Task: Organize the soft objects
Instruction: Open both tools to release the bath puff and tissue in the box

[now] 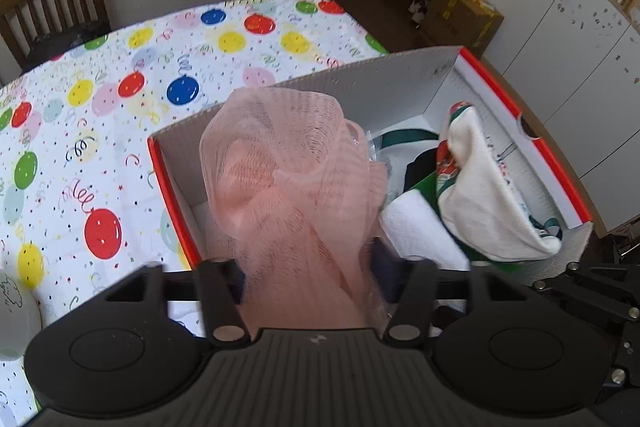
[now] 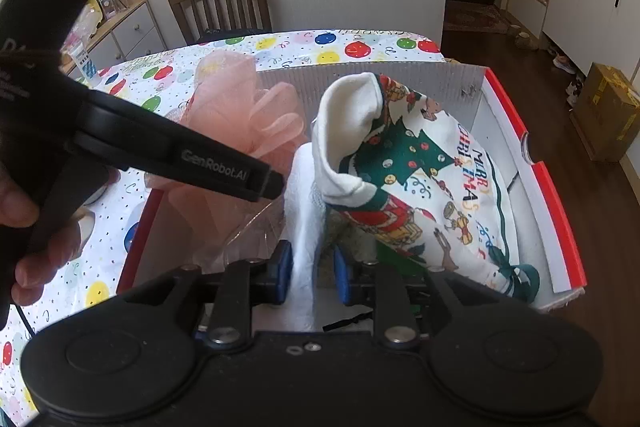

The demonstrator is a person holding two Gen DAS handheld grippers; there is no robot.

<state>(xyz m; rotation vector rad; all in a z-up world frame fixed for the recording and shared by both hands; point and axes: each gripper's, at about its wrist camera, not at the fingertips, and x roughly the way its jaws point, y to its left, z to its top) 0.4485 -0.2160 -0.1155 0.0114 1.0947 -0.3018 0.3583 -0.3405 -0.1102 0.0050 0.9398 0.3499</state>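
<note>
My left gripper (image 1: 310,267) is shut on a pink mesh bath pouf (image 1: 288,183) and holds it over the left end of a red-edged cardboard box (image 1: 360,83). The pouf also shows in the right wrist view (image 2: 248,115), with the left gripper's body in front of it. My right gripper (image 2: 310,267) has its blue pads (image 2: 284,267) around a folded white towel (image 2: 306,211) inside the box (image 2: 552,195); the pads stand a little apart from it. A Christmas-print cloth (image 2: 424,179) lies crumpled in the box's right half, also seen in the left wrist view (image 1: 484,187).
The box stands on a table with a balloon-print cloth (image 1: 120,99). A wooden chair (image 2: 222,5) stands at the table's far side. A brown carton (image 2: 608,111) sits on the floor to the right, near white cabinets. A grey round object (image 1: 12,311) lies at the table's near left.
</note>
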